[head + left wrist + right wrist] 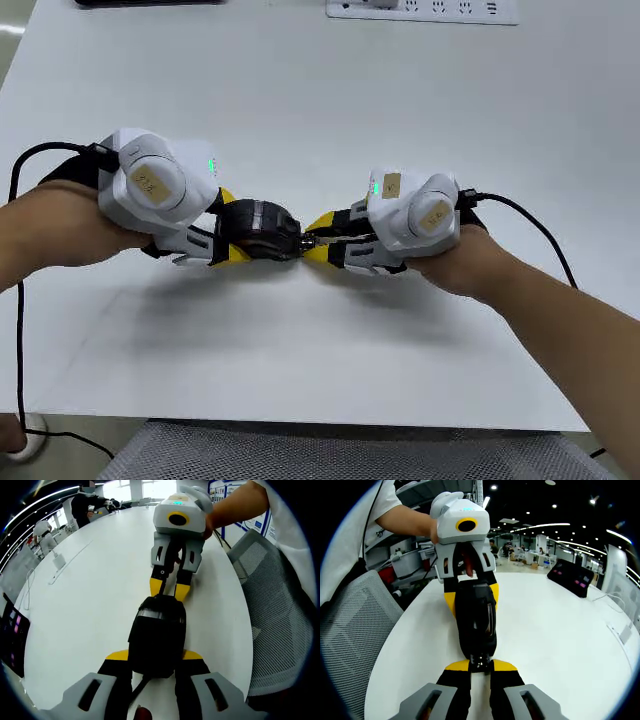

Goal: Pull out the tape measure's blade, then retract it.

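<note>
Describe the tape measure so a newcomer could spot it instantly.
On the near side of the white table, two hand-held grippers meet tip to tip. The tape measure is the chunky black case clamped by the left gripper, its blade end pinched by the right gripper: the one dark lump between white gripper bodies.

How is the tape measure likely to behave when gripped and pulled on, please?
The tape measure looks like a rigid, chunky black case, so it probably won't deform in the left gripper. Its rounded outline suggests it could twist between the jaws when the right gripper pulls the blade tip.
</note>
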Demonstrator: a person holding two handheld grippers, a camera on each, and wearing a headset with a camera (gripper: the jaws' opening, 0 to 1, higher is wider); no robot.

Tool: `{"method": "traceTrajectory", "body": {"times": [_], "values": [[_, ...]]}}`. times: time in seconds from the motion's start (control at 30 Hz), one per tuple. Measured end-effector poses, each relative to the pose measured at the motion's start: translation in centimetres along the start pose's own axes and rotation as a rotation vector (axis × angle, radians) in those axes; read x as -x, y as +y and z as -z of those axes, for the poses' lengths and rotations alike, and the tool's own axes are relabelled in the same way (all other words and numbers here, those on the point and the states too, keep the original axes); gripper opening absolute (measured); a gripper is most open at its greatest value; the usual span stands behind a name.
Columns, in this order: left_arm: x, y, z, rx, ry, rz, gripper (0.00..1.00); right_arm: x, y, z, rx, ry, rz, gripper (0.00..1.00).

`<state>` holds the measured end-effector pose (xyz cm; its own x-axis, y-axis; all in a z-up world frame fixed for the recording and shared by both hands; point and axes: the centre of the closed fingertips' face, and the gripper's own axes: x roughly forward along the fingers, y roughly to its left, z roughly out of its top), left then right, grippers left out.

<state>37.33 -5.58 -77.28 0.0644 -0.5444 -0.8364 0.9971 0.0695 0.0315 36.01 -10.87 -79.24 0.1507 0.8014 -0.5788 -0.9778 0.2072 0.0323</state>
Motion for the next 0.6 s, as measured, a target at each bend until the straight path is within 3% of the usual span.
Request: {"method": "traceTrajectory", "body": {"times": [0.6], "values": [[-0.02,-0.02,-0.01,0.005,-0.004,0.001,0.27,0.62,-0.12,0.41,0.007,0.006,0.001,0.1]]}}
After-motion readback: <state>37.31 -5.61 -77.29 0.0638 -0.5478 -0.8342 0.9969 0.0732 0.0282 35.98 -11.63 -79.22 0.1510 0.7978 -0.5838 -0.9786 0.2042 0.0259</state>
